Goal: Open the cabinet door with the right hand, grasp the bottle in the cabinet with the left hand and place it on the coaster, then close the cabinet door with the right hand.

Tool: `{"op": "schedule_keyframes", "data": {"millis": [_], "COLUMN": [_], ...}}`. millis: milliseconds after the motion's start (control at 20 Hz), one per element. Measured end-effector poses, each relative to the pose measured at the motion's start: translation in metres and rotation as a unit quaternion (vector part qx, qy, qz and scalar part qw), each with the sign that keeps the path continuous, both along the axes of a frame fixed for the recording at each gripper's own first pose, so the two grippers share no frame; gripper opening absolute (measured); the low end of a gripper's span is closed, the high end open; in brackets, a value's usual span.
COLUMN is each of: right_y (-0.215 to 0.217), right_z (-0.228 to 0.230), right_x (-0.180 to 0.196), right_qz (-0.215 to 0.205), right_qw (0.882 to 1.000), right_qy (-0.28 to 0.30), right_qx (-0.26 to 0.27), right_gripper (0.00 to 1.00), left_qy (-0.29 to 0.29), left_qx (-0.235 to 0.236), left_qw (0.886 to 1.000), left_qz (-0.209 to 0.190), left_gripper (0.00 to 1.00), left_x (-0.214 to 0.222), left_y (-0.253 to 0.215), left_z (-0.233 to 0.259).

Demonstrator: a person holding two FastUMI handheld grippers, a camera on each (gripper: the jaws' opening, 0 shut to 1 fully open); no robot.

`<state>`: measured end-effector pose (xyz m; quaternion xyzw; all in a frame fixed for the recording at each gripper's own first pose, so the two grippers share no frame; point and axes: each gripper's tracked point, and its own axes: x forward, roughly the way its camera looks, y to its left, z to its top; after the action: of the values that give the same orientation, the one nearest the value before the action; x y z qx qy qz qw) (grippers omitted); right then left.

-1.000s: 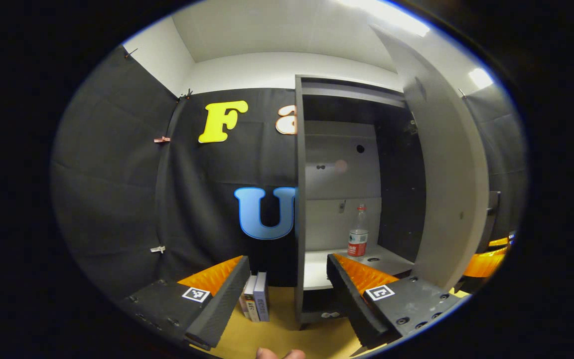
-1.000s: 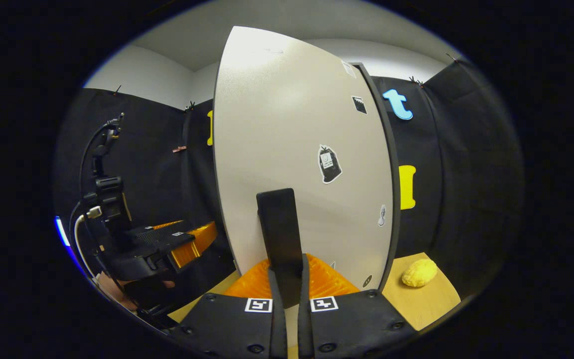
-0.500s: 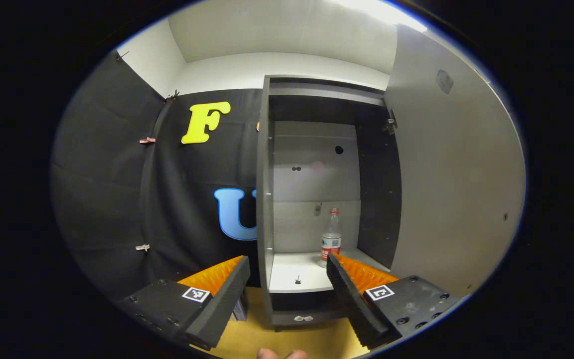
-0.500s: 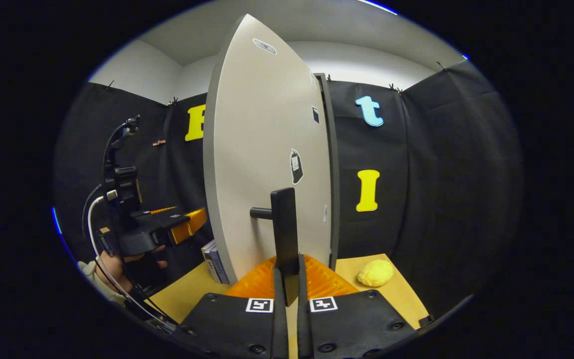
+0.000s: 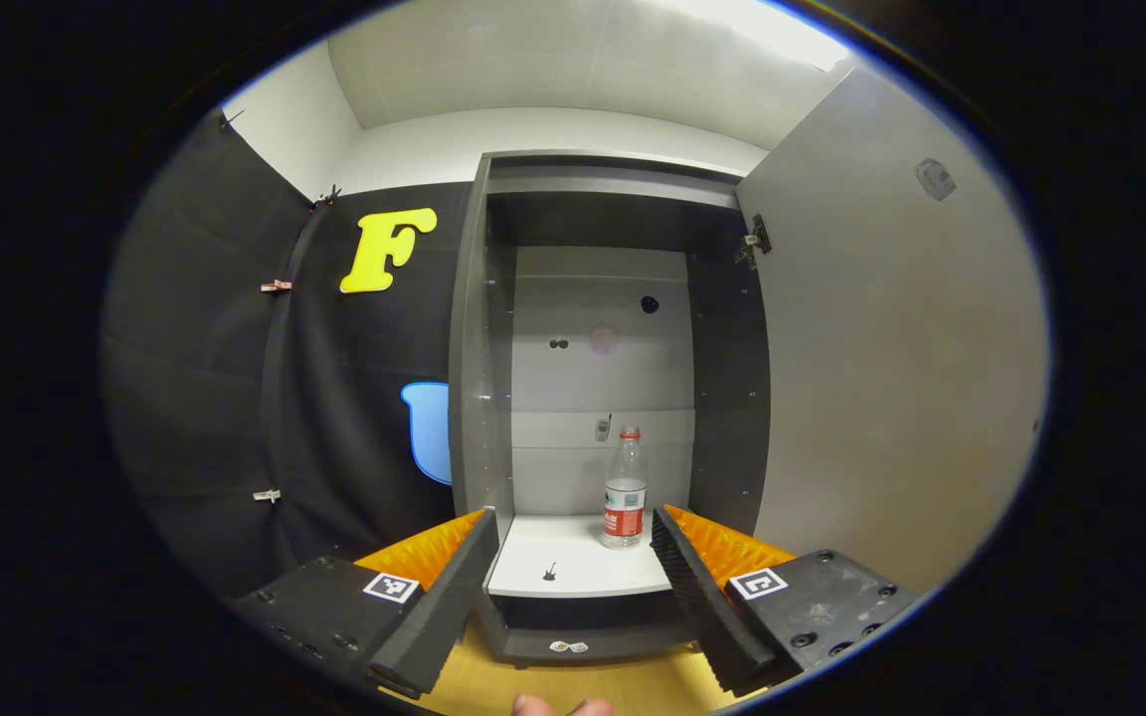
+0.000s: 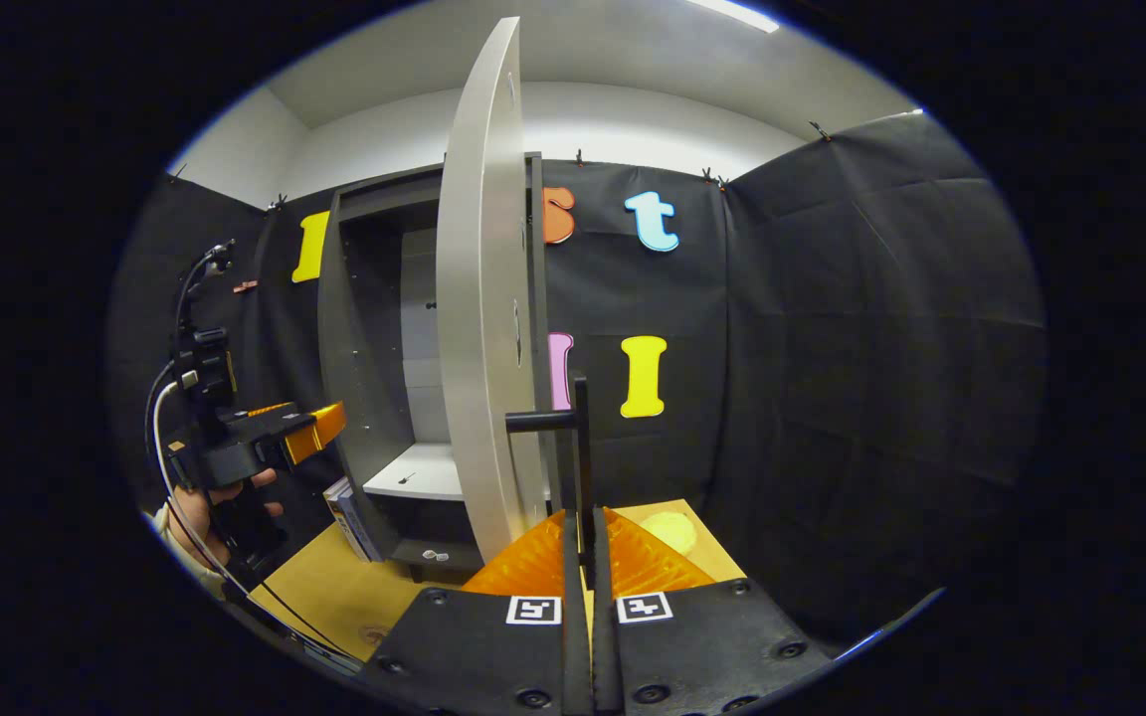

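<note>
Two tongs at work: right tongs [image 6: 580,537] clenched on the handle [image 6: 578,447] of the wide-open cabinet door [image 6: 478,328]; left tongs [image 5: 573,542] released, facing the bottle [image 5: 624,489] upright on the cabinet shelf [image 5: 553,562]. Next, likely reach in and grasp it.

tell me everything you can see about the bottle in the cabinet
The bottle is a small clear plastic one with a red cap and a red and white label band around its lower half. It stands upright on the cabinet's pale shelf, toward the right and back, near the grey rear panel. It looks empty or nearly so, though that is hard to tell. Nothing grips it: the left gripper sits in front with jaws wide apart, short of the bottle.
</note>
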<state>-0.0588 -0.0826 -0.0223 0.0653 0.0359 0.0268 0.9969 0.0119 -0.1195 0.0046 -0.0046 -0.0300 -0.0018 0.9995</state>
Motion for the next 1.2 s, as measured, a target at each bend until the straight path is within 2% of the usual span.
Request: {"op": "schedule_keyframes", "data": {"millis": [200, 350, 700, 800, 1000, 1050, 1100, 1150, 1200], "right_y": [0.006, -0.002, -0.039, -0.046, -0.066, -0.071, -0.076, -0.081, -0.083], "right_z": [0.001, 0.0, 0.0, 0.001, -0.001, -0.001, 0.0, 0.002, 0.002], "right_x": [-0.014, -0.007, -0.023, -0.019, -0.015, -0.012, -0.009, -0.007, -0.007], "right_qz": [0.01, 0.008, -0.037, -0.045, -0.082, -0.088, -0.095, -0.101, -0.105], "right_qw": [1.0, 1.0, 0.999, 0.999, 0.997, 0.996, 0.995, 0.995, 0.994], "right_qy": [-0.003, 0.0, -0.003, -0.007, -0.008, -0.008, -0.01, -0.013, -0.016], "right_qx": [-0.014, -0.025, -0.015, -0.008, 0.001, 0.006, 0.012, 0.016, 0.02], "right_gripper": [0.06, 0.07, 0.07, 0.12, 0.78, 0.96, 0.98, 0.92, 0.98], "left_qy": [-0.001, -0.002, -0.011, -0.005, 0.012, 0.02, 0.027, 0.03, 0.029], "left_qx": [0.007, 0.007, -0.008, -0.022, -0.029, -0.025, -0.022, -0.021, -0.021], "left_qw": [1.0, 1.0, 1.0, 0.999, 0.999, 0.999, 0.998, 0.998, 0.998], "left_qz": [-0.005, -0.01, -0.026, -0.035, -0.041, -0.043, -0.045, -0.044, -0.046], "left_gripper": [0.98, 0.98, 0.98, 0.98, 0.98, 0.94, 0.92, 0.92, 0.94], "left_x": [0.012, 0.025, 0.075, 0.095, 0.138, 0.151, 0.164, 0.175, 0.19], "left_y": [-0.013, -0.019, -0.024, -0.023, -0.024, -0.026, -0.03, -0.034, -0.039], "left_z": [0.0, 0.0, -0.011, -0.022, -0.043, -0.051, -0.057, -0.063, -0.067]}}
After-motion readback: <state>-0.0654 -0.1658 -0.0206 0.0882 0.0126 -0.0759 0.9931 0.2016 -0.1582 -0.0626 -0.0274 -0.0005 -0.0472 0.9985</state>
